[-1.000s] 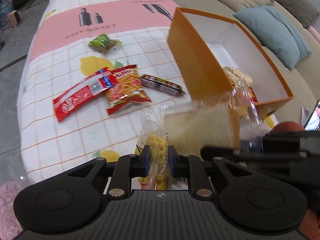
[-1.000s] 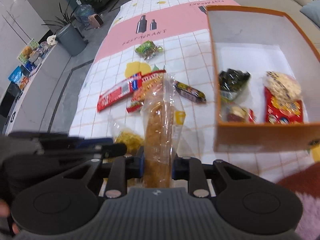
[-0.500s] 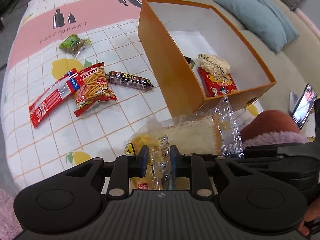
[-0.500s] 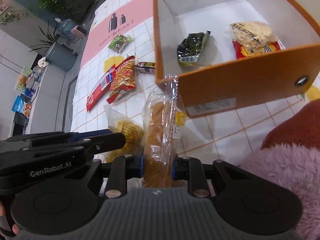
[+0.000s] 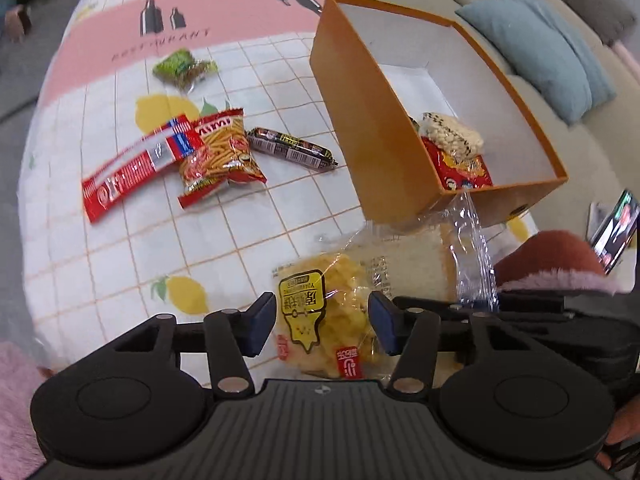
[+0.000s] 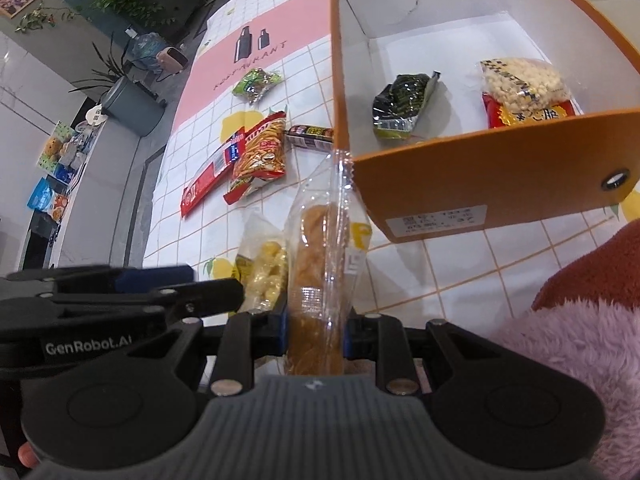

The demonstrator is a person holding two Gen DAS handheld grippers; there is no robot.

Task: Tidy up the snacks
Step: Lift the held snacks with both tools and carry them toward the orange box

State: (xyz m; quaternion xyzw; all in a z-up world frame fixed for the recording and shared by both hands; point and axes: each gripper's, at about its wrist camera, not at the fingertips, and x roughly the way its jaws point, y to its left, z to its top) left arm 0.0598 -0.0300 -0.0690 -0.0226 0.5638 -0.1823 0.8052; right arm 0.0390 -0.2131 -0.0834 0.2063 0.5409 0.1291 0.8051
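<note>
My left gripper (image 5: 322, 326) is open, its jaws on either side of a yellow snack bag (image 5: 324, 328) that lies on the tablecloth; the bag also shows in the right wrist view (image 6: 264, 276). My right gripper (image 6: 316, 338) is shut on a bread loaf in clear wrap (image 6: 318, 280), held just in front of the orange box (image 6: 492, 168). The loaf also shows in the left wrist view (image 5: 416, 268). Inside the box lie a dark green packet (image 6: 404, 108), a pale puffed snack (image 6: 524, 80) and a red packet (image 6: 532, 114).
On the checked tablecloth (image 5: 132, 248) lie a long red packet (image 5: 136, 168), a red stick-snack bag (image 5: 220, 152), a dark sausage stick (image 5: 292, 148) and a green packet (image 5: 184, 66). A sofa with a blue cushion (image 5: 540, 52) is behind the box. A phone (image 5: 616, 232) lies at right.
My left gripper has opened and let go of the yellow snack bag, which now lies on the table. My right gripper still holds the loaf, which stays close to the box.
</note>
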